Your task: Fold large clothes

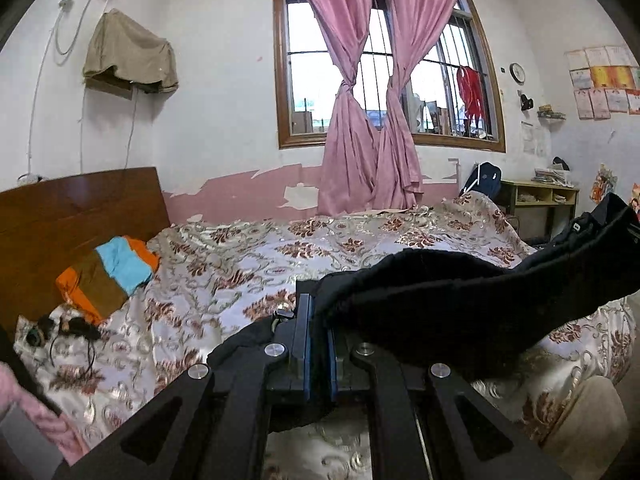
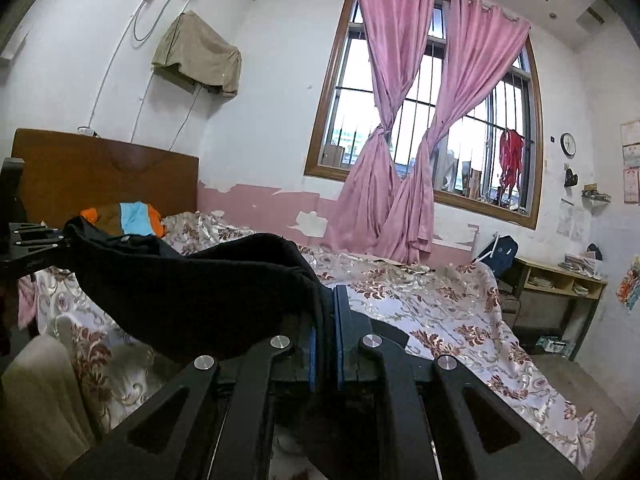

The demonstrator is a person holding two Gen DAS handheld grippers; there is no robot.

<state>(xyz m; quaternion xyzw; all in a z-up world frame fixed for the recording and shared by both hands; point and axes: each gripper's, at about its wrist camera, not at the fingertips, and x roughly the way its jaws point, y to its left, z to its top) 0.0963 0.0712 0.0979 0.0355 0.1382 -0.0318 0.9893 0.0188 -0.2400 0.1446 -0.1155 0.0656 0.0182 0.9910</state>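
A black garment [image 1: 460,292] hangs stretched in the air over the bed, held at both ends. My left gripper [image 1: 319,312] is shut on one end of it, with the cloth pinched between the blue pads and draping off to the right. My right gripper [image 2: 326,304] is shut on the other end of the black garment [image 2: 192,280], which runs left from there. In the right wrist view the left gripper [image 2: 60,236] shows at the far left edge with the cloth bunched at its tips. The garment sags in the middle and hides part of the bed below.
The bed [image 1: 240,264] has a floral cover and a wooden headboard [image 1: 72,216]. A folded orange, brown and blue cloth [image 1: 112,272] lies by the headboard, with dark hair bands [image 1: 68,326] beside it. A small desk [image 2: 560,292] stands past the bed's foot under the curtained window [image 2: 420,128].
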